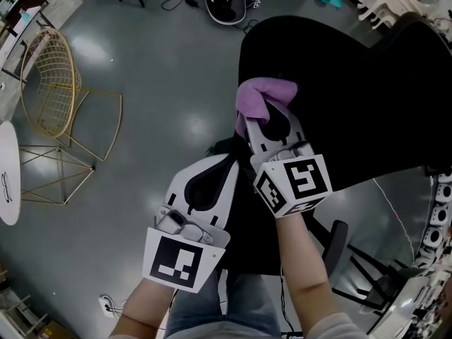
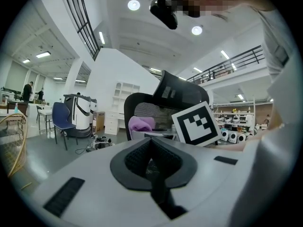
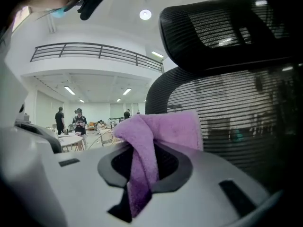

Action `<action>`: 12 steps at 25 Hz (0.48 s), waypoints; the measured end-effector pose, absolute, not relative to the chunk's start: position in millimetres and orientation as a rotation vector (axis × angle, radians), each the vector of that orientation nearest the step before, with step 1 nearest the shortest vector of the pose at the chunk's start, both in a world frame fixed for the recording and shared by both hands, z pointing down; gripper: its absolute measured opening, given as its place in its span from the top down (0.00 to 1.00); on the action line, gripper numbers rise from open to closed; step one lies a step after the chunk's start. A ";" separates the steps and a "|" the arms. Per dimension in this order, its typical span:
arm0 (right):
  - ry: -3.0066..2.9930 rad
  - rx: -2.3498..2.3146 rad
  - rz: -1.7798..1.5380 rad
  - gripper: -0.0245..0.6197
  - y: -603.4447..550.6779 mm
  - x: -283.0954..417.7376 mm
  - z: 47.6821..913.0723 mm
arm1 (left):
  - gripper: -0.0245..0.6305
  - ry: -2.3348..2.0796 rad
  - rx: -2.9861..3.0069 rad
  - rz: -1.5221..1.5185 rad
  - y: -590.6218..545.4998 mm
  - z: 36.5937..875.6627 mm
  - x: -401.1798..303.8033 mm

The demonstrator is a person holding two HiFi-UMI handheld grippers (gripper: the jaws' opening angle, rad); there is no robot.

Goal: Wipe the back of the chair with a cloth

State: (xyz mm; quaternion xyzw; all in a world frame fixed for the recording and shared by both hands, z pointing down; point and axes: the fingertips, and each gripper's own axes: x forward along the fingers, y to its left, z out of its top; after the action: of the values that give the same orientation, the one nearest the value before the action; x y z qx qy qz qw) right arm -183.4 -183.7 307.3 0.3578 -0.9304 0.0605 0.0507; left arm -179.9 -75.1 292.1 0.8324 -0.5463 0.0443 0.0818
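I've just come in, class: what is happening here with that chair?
A person holds a gripper in each hand. The right gripper, fingers shut on a purple fleecy cloth, holds it up at the black mesh chair back. The left gripper sits lower beside it, fingers together and empty.

This looks like a large open robotics lab hall. Ahead of the right gripper [image 3: 141, 167] a railed mezzanine [image 3: 94, 51] runs under a white ceiling [image 3: 109, 30] with round lights [image 3: 145, 14], with people [image 3: 78, 118] at tables [image 3: 71, 140] to its left. Ahead-left of the left gripper [image 2: 152, 162] a white-and-black machine [image 2: 80, 115] stands beside a blue chair [image 2: 61, 119] on grey floor [image 2: 57, 150].
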 end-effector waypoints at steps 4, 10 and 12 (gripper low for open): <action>-2.833 1.099 0.170 0.85 -184.0 -179.9 307.9 | 0.95 -1.622 2.496 0.142 -76.0 295.7 -174.4; -2.823 1.160 0.173 0.86 -185.5 -157.4 307.4 | 0.95 -1.583 2.523 0.159 -74.5 299.7 -156.4; -2.816 1.187 0.173 0.86 -187.2 -145.5 308.3 | 0.95 -1.566 2.532 0.167 -74.5 301.4 -148.3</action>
State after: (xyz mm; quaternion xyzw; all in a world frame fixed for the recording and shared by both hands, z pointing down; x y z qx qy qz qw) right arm -145.5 -187.2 308.3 0.3876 -0.9192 0.0564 0.0405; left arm -148.3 -74.5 301.4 0.8464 -0.5235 0.0558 0.0797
